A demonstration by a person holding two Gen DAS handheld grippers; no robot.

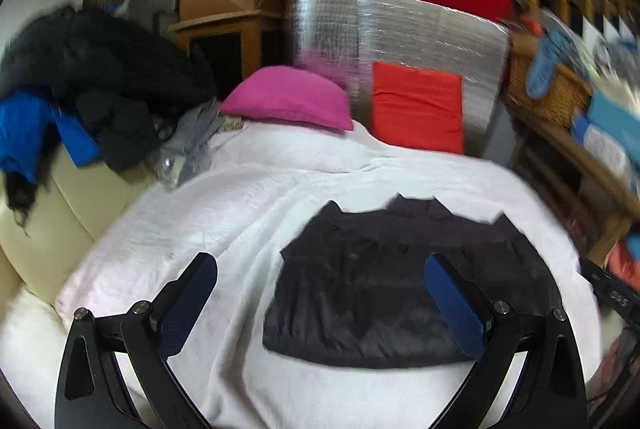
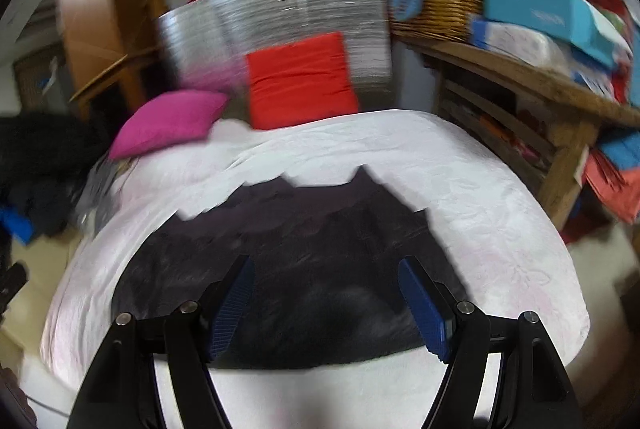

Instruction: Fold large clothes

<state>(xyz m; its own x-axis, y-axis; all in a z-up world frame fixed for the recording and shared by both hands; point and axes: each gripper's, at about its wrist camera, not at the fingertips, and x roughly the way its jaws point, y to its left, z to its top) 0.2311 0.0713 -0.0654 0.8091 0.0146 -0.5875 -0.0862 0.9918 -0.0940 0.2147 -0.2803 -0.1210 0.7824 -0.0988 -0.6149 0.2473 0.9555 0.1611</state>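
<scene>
A dark padded jacket (image 1: 372, 289) lies folded flat on a white blanket (image 1: 224, 213) over a sofa seat. It also shows in the right wrist view (image 2: 320, 257). My left gripper (image 1: 320, 269) is open and empty, held above the blanket, its right finger over the jacket's middle. My right gripper (image 2: 326, 269) is open and empty, held above the jacket's near half. The right wrist view is blurred.
A pile of black and blue clothes (image 1: 80, 77) lies on the cream sofa arm at left. A pink pillow (image 1: 288, 97) and a red cushion (image 1: 418, 105) stand at the back against a silver panel (image 1: 400, 29). A cluttered wooden table (image 2: 520, 77) stands at right.
</scene>
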